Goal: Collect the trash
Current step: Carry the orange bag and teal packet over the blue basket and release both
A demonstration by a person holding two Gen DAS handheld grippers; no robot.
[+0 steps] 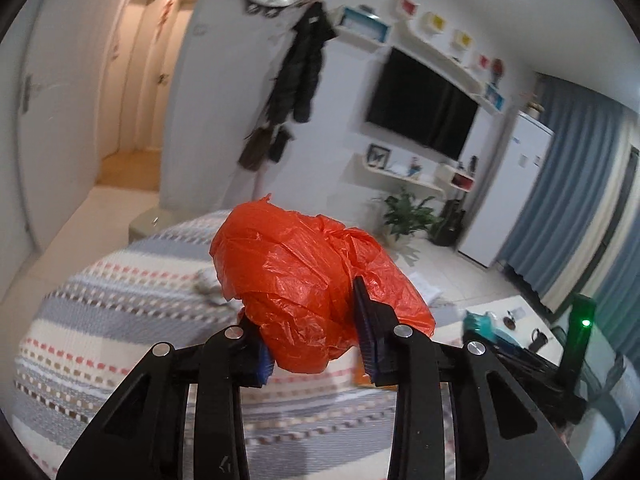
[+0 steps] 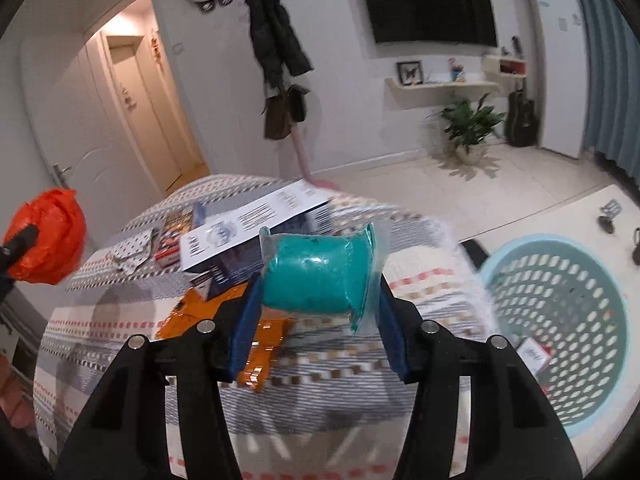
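My left gripper is shut on a crumpled orange plastic bag and holds it above the striped bedspread. The same bag shows at the far left of the right wrist view. My right gripper is shut on a teal plastic packet, held above the bed. A light blue perforated basket stands at the right, with a small red and white packet inside. On the bed lie an orange wrapper, a white leaflet, a dark box and a small carton.
A desk with small items stands at the right behind the basket. A coat rack, a wall TV, a potted plant, a guitar and a white fridge line the far wall. A doorway opens at the left.
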